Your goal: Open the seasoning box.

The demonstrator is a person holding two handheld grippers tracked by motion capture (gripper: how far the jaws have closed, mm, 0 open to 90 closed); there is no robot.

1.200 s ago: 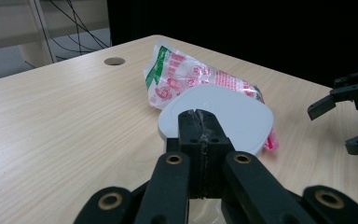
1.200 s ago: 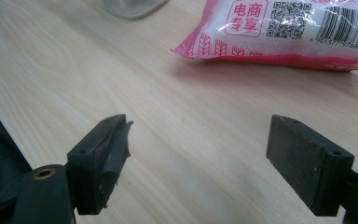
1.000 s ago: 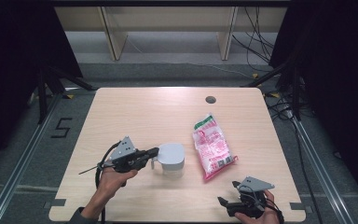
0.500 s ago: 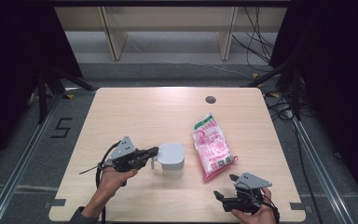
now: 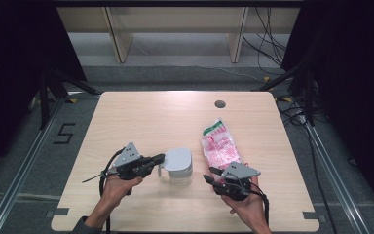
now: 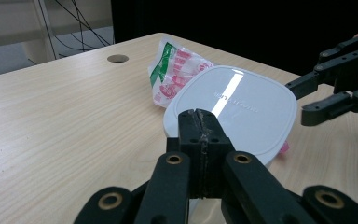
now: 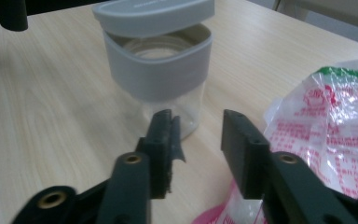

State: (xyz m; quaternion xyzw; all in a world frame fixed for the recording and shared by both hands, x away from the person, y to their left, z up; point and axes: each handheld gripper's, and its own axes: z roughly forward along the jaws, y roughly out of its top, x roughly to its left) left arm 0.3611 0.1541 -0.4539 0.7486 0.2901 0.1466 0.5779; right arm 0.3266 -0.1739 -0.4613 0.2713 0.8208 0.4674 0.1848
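Since a second ago the right gripper (image 5: 219,181) has slid in from the table's (image 5: 141,112) near right corner toward the container, its jaws just closing partway with nothing between them. Ahead of it stands the clear, grey-banded container (image 7: 161,79), its white square plastic lid (image 6: 235,105) lifted askew by the left gripper (image 5: 159,158), whose jaws are pressed together on the lid's edge tab; just to its right lies the pink-and-white printed plastic bag (image 5: 219,146). To do this well, I'd say, the right gripper should pinch the container's wall low and steady it while the lid comes off.
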